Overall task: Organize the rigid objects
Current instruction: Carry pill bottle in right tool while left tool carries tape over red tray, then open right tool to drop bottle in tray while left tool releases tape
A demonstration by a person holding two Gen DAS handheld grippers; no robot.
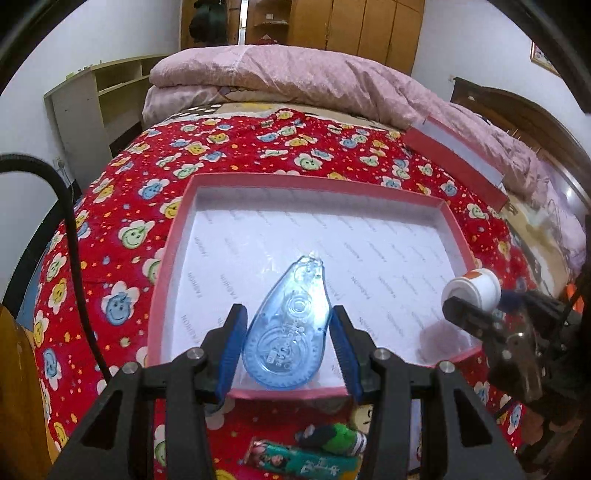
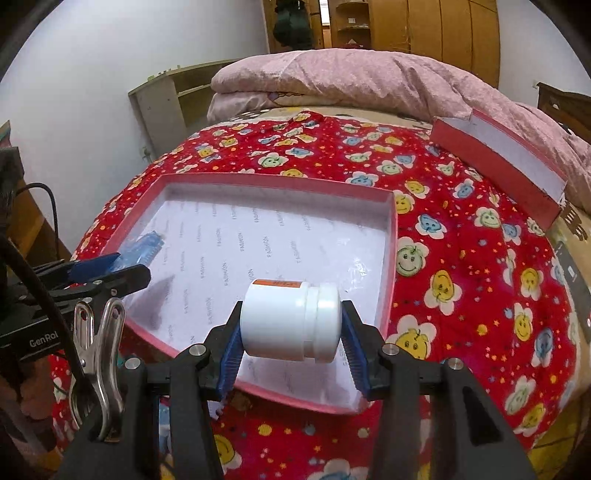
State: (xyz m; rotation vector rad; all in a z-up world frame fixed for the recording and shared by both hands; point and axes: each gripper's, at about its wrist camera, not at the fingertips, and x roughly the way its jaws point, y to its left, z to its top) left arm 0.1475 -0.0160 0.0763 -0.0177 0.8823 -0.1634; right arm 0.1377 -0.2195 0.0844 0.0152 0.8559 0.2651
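Blue pads of your left gripper (image 1: 290, 338) are clamped on the flat sides of the tape dispenser (image 1: 286, 328), which hangs over the near left part of the box (image 1: 173, 240), probably so that it can go down flat on the paper lining. Your right gripper (image 2: 291, 332) squeezes the white jar (image 2: 290, 321) end to end, on its side above the near right part, well apart from the dispenser. I judge both are about to be set down, and the lid (image 2: 498, 162) waits far right on the blanket (image 2: 461, 258).

This is a bedroom in a home. A bed (image 1: 258, 155) with a red flower blanket fills it. Behind the bed are a pink quilt (image 1: 280, 70) and wooden closets (image 1: 369, 26).
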